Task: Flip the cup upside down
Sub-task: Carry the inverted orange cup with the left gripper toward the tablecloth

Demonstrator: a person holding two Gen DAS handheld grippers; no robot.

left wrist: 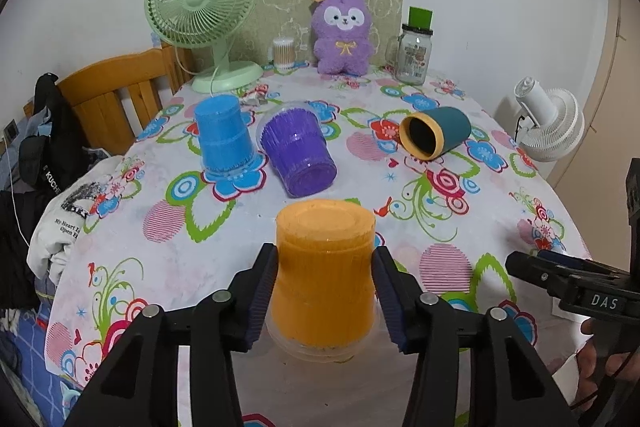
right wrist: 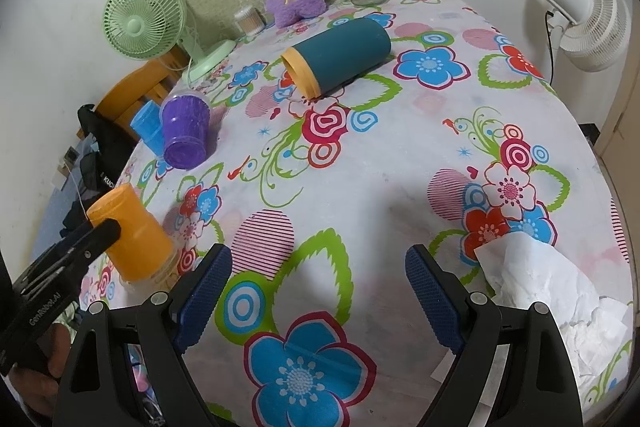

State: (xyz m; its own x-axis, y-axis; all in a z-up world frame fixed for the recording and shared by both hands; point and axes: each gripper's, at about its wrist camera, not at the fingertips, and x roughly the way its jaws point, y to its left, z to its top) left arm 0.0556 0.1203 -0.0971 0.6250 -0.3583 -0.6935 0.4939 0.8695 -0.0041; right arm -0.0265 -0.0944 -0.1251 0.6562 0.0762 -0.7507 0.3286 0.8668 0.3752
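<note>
Between our left tongs (left wrist: 325,289) stands the orange cup (left wrist: 325,267), the nearest thing to the left wrist camera. It sits on the bench (left wrist: 460,211) with its closed base up and its wider mouth down on the flowered cloth, a clear plastic rim showing at the bottom. Its long axis is upright. The two blue pads flank its sides very closely; we cannot tell whether they press the wall or have just let go, so the grip itself is uncertain.

Our right tongs (right wrist: 320,291) hang spread wide over bare cloth, holding nothing, well to the right of the orange cup (right wrist: 130,239).

Farther back, a blue cup (left wrist: 224,135) also stands mouth down. Just beside it a purple cup (left wrist: 298,153) lies tilted on its side, and a teal cup with a yellow rim (left wrist: 436,133) lies on its side too, mouth toward us, nearer our right tongs.

We judge the orange cup already inverted. If another cup is next, the purple one lies straight ahead of the left tongs, its axis slanting toward us and to the right.
</note>
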